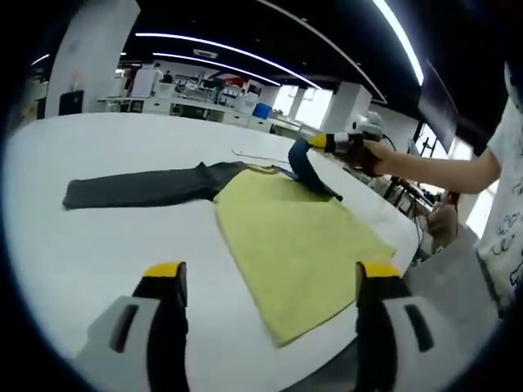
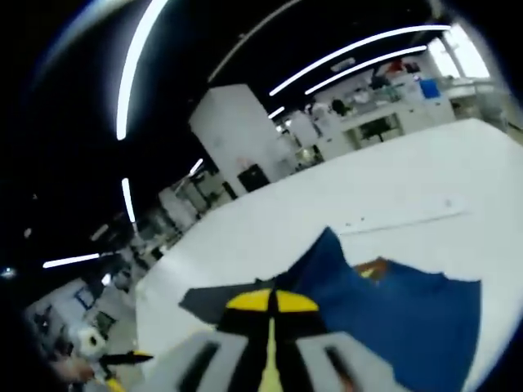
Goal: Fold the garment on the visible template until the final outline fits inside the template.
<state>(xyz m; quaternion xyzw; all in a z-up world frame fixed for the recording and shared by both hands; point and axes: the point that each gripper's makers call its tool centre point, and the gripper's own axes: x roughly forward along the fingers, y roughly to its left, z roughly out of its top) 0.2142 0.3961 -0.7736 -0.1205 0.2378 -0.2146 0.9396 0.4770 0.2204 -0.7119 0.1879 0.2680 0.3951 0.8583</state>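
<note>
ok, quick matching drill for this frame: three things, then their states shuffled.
Things:
1. left tool
2. right tool
3. yellow template

States:
A. shut on the garment's blue edge
B. lying flat on the white table
C. open, above the table, holding nothing

Pairs: 1-C, 2-A, 3-B. The garment lies partly on the template.
</note>
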